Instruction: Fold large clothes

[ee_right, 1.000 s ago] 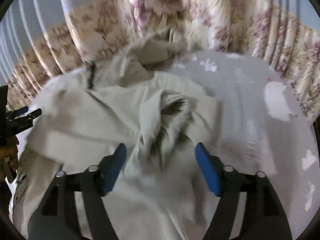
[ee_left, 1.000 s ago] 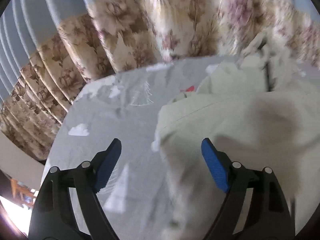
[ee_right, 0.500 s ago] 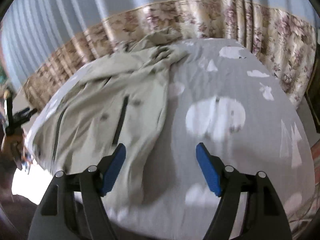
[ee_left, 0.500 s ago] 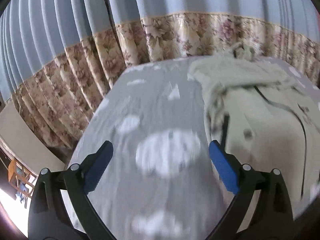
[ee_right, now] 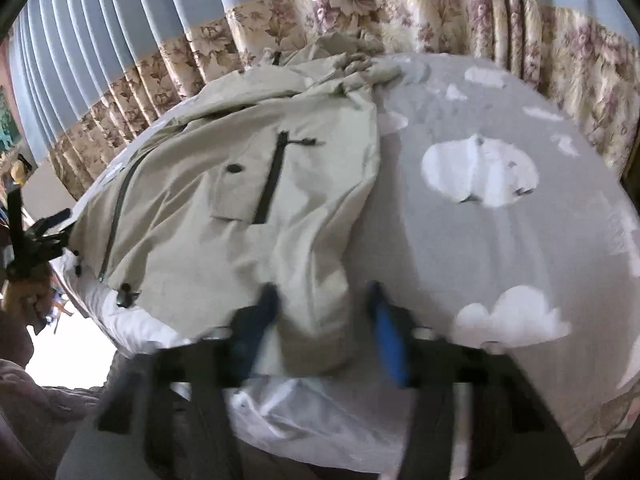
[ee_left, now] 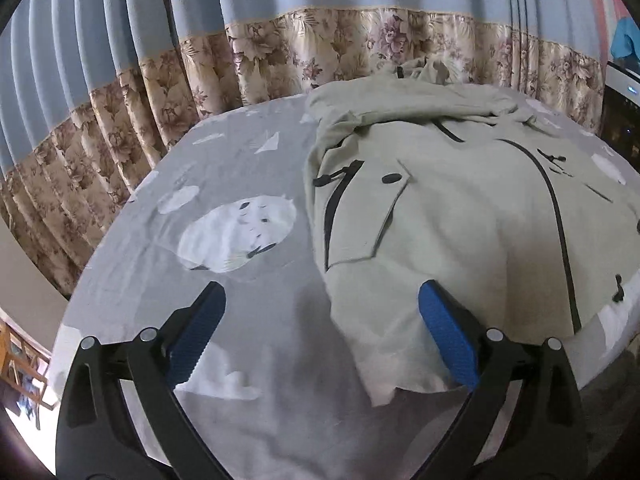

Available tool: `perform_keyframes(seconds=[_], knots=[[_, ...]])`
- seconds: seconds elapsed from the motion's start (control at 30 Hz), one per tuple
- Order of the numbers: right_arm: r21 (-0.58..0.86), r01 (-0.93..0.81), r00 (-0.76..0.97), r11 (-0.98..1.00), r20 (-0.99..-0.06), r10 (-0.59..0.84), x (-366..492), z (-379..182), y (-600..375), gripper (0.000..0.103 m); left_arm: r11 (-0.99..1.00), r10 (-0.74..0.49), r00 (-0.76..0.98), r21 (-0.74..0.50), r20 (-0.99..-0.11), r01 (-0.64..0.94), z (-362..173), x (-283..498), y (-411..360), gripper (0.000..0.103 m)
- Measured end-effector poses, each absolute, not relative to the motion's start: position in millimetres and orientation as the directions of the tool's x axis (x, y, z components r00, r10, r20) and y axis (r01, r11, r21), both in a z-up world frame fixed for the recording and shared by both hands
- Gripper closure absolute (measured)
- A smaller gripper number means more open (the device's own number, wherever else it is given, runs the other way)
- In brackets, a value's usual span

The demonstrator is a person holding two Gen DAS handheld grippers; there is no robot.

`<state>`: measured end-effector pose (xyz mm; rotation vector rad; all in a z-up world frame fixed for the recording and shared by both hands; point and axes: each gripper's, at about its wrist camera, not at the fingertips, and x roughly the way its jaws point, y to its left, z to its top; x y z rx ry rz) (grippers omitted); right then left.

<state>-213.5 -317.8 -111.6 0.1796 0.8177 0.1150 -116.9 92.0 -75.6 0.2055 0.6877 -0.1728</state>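
A beige jacket [ee_left: 460, 208] with black zips and snaps lies spread on the bed, its front up and its hood bunched at the far end. My left gripper [ee_left: 320, 300] hangs open over the jacket's near left hem corner, its right pad above the cloth and its left pad above the sheet. In the right wrist view the jacket [ee_right: 248, 184] fills the left half. My right gripper [ee_right: 322, 296] is blurred and its jaws are closing, with the jacket's near right hem fold between them; a strip of sheet still shows beside the right pad.
The bed has a grey sheet [ee_left: 224, 264] printed with white clouds and animals, and a white underlayer [ee_right: 132, 328] shows at the near edge. Blue curtains with a floral band [ee_left: 360, 40] hang behind. The left gripper and a hand [ee_right: 36, 240] show at the far left.
Both grippers have drawn back from over the bunched jacket to the bed's near edge. The jacket now lies spread out. The right jaws have narrowed around the hem fold.
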Motion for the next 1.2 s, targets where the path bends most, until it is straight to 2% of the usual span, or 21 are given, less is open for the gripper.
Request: perform_keyframes(seconds=[0.1,0.17,0.2,0.23,0.3,0.4,0.6,0.77,0.9,1.03,1.07,1.1,1.13,1.17,1.2], knots=[[0.186,-0.071,0.682,0.98,-0.708,0.184,-212.3,-106.7,-310.0,0.087,0.973,-0.093,0.744,0.098,-0.662,0.209,-80.9,-105.4,90.9,0.008],[0.201,-0.089,0.703,0.975,-0.681,0.205,-214.1,-95.7,-310.7,0.091,0.974,-0.115,0.734,0.068,-0.669,0.214,-80.9,-102.1,91.5,0.017],[0.203,-0.094,0.712,0.975,-0.67,0.208,-215.6,-90.9,-311.1,0.092,0.973,-0.128,0.73,0.059,-0.672,0.225,-81.0,-101.0,90.0,0.033],[0.202,-0.104,0.73,0.974,-0.65,0.212,-217.1,-80.7,-312.6,0.092,0.967,-0.144,0.719,0.056,-0.68,0.248,-81.6,-99.1,86.7,0.058],[0.186,-0.109,0.746,0.977,-0.635,0.204,-217.8,-70.7,-314.2,0.092,0.957,-0.161,0.702,0.063,-0.694,0.282,-82.9,-96.4,78.6,0.079],[0.182,-0.106,0.759,0.978,-0.62,0.198,-217.3,-57.4,-318.8,0.092,0.952,-0.158,0.705,0.084,-0.691,0.296,-79.5,-98.4,71.6,0.093],[0.159,-0.121,0.799,0.98,-0.57,0.191,-228.5,-18.5,-320.9,0.092,0.955,-0.195,0.719,0.039,-0.667,0.294,-42.5,-109.8,75.5,0.098],[0.149,-0.106,0.834,0.983,-0.525,0.17,-236.0,9.2,-331.8,0.092,0.952,-0.215,0.76,0.043,-0.613,0.303,20.5,-122.8,77.0,0.099],[0.146,-0.094,0.844,0.985,-0.513,0.156,-240.6,18.5,-340.1,0.091,0.962,-0.18,0.779,0.059,-0.601,0.268,42.0,-129.8,79.1,0.1],[0.17,-0.053,0.811,0.984,-0.567,0.142,-240.9,-1.0,-353.4,0.082,0.975,-0.149,0.754,0.034,-0.639,0.222,26.2,-134.4,91.6,0.099],[0.176,-0.041,0.81,0.983,-0.57,0.136,-242.8,-4.1,-357.0,0.066,0.979,-0.132,0.762,0.039,-0.634,0.202,24.9,-139.9,97.4,0.099],[0.188,-0.029,0.809,0.982,-0.572,0.134,-244.0,-5.7,-360.8,0.039,0.981,-0.117,0.765,0.045,-0.633,0.187,25.0,-142.9,102.6,0.079],[0.202,-0.022,0.812,0.979,-0.568,0.135,-248.1,-6.1,-364.7,0.034,0.985,-0.086,0.773,0.063,-0.628,0.161,25.9,-146.0,107.1,0.029],[0.202,-0.02,0.818,0.979,-0.559,0.132,-250.1,-5.7,-367.2,0.034,0.987,-0.06,0.788,0.083,-0.613,0.139,26.2,-149.0,109.0,0.012],[0.198,-0.021,0.817,0.98,-0.561,0.131,-250.3,-7.3,-369.6,0.034,0.986,-0.024,0.812,0.118,-0.583,0.114,25.5,-153.9,112.3,0.005]])
